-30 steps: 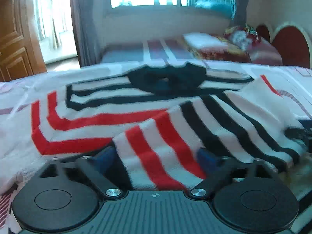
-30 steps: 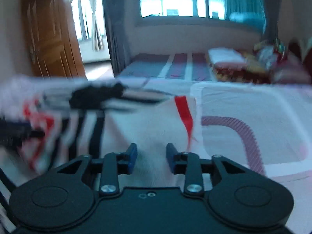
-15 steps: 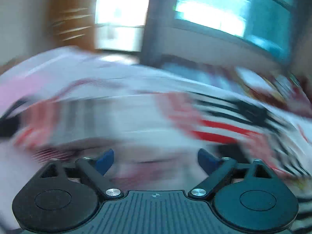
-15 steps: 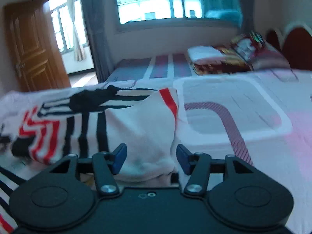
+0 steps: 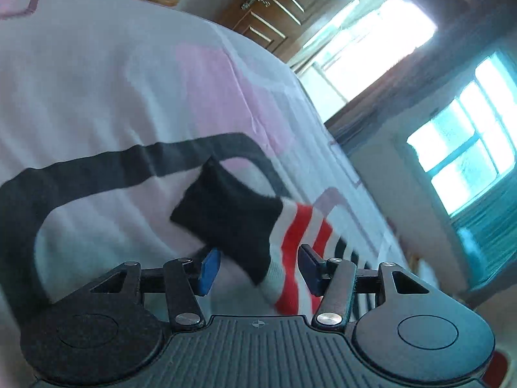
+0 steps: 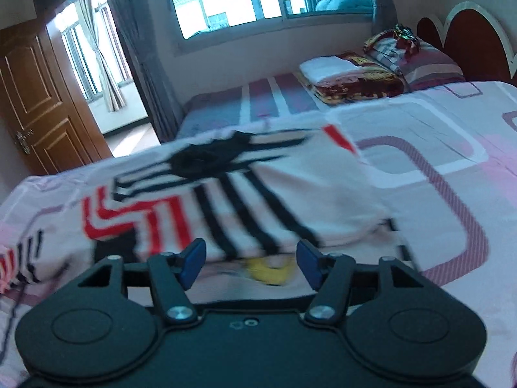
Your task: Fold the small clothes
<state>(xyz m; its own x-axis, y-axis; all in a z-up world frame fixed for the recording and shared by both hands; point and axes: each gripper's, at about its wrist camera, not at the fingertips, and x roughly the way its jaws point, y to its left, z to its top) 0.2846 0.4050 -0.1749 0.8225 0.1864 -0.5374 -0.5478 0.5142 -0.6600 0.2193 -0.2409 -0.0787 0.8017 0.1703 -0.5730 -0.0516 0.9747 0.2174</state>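
Left claw (image 5: 257,266) first, tilted hard over, its blue pads spread wide and gripping nothing, and right between them lies the black cuff and red-and-white striped sleeve end (image 5: 258,226) of the small knitted garment, resting flat on the pink-and-white patterned bed sheet (image 5: 113,80). Over to the right claw (image 6: 248,260), also parted and empty, hanging just short of the near hem of the white knitted top with black and red stripes (image 6: 232,194), which lies spread across the bed with one side already turned in over the body, its black collar (image 6: 203,158) at the far end. A yellow patch shows beneath that near hem; what it is, hard to say. This looks a light, limp, slightly stretchy knit: it will sag and drag when lifted, not slide. Best purchase, I judge, is the thick cuff for the left and the doubled hem edge for the right, pinching both layers. Beyond, a stack of folded bedding (image 6: 352,74) sits by the red scalloped headboard (image 6: 465,42).
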